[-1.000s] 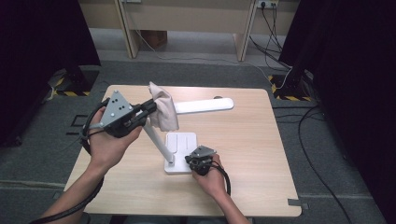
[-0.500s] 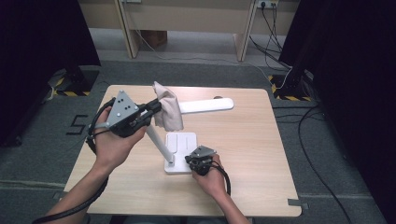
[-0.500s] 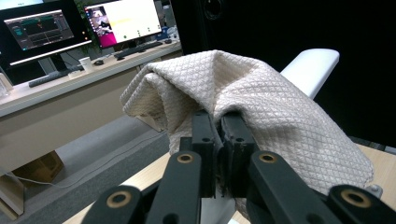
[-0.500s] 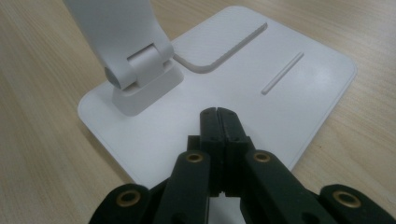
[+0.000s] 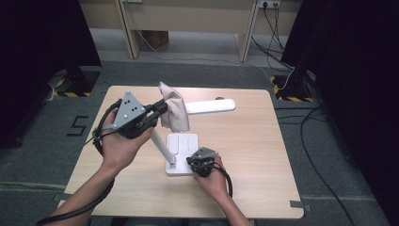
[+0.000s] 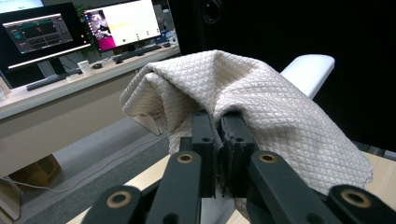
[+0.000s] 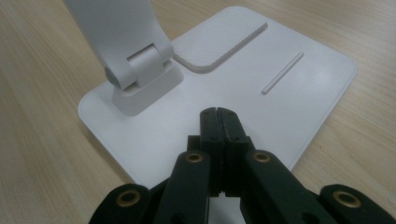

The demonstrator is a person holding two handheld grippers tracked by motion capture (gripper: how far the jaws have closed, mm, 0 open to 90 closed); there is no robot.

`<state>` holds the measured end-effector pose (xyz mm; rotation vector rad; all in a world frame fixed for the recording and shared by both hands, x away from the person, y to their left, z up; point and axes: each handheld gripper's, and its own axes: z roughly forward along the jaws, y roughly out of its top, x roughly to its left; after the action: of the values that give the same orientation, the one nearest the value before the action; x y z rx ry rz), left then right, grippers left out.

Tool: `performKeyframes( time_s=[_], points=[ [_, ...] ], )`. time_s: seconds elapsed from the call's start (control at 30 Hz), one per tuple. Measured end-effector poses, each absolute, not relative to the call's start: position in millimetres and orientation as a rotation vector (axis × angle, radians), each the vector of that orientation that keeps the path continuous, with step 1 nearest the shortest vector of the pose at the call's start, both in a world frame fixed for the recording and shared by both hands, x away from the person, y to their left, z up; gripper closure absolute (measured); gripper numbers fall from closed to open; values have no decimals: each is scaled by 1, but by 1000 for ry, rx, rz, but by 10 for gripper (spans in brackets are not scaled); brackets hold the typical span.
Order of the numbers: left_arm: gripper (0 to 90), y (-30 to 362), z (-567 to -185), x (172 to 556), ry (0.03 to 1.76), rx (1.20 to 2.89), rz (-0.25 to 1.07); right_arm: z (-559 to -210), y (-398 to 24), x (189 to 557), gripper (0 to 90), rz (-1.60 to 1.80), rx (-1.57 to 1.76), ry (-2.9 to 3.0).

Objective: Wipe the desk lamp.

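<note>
A white desk lamp stands mid-table on a flat base, its arm leaning up to the left and its long head running to the right. A beige quilted cloth drapes over the lamp head near the joint. My left gripper is shut on that cloth, whose folds cover the jaw tips; the lamp head pokes out behind it. My right gripper is shut with nothing in it, its tips pressed down on the lamp base beside the arm's hinge.
The wooden table has free surface to the right of the lamp and along the front. Monitors and a desk stand far behind the cloth. Cables lie on the floor to the right of the table.
My left gripper has shifted slightly right along the lamp head with the cloth in it. The right gripper has stayed on the base.
</note>
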<state>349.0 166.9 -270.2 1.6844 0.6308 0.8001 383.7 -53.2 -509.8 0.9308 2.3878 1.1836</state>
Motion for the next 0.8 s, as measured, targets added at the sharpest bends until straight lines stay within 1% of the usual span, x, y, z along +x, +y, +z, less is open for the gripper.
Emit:
performKeyframes(
  time_s=[0.8],
  points=[
    [853, 149, -268, 354, 604, 1702, 795, -510, -53, 384, 900, 1186, 927, 2387]
  ],
)
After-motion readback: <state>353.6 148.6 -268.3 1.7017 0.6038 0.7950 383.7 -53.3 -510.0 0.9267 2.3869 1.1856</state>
